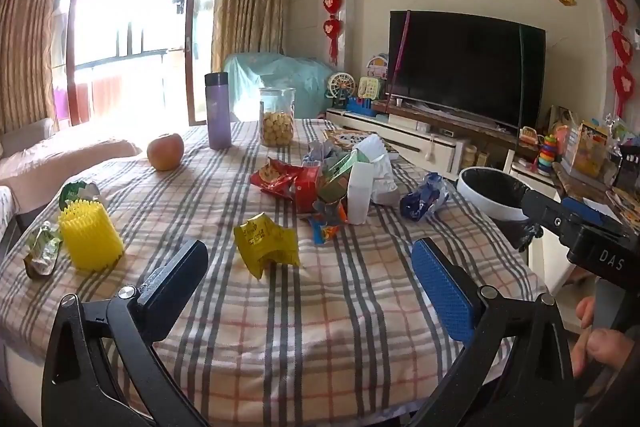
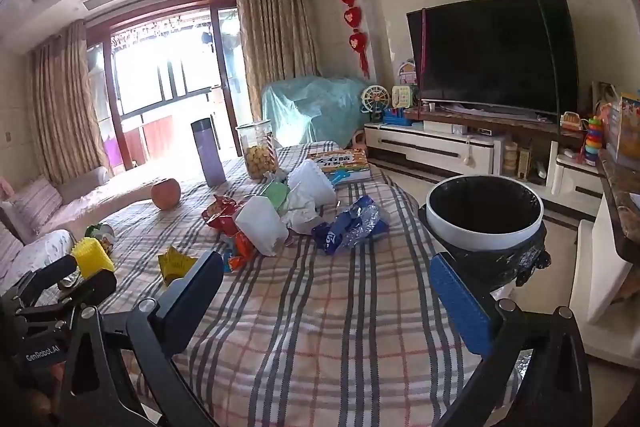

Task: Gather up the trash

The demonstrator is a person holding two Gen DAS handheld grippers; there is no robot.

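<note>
Trash lies scattered on the checked tablecloth (image 1: 320,307): a crumpled yellow wrapper (image 1: 266,241), a red snack bag (image 1: 276,177), a white carton (image 1: 360,191) among other wrappers, and a blue foil bag (image 1: 424,197). At the table's right edge stands a white bin with a black liner (image 1: 494,193) (image 2: 484,217). My left gripper (image 1: 308,267) hovers open over the near table, the yellow wrapper just beyond its fingers. My right gripper (image 2: 326,279) is open too, nothing between its fingers, with the blue foil bag (image 2: 350,225) ahead and the bin beside its right finger.
An apple (image 1: 165,151), a purple flask (image 1: 218,111) and a jar of snacks (image 1: 277,117) stand at the far side. A yellow ribbed cup (image 1: 90,239) and a green pouch (image 1: 42,253) lie at the left. A TV (image 1: 466,65) and a sofa (image 1: 60,155) flank the table.
</note>
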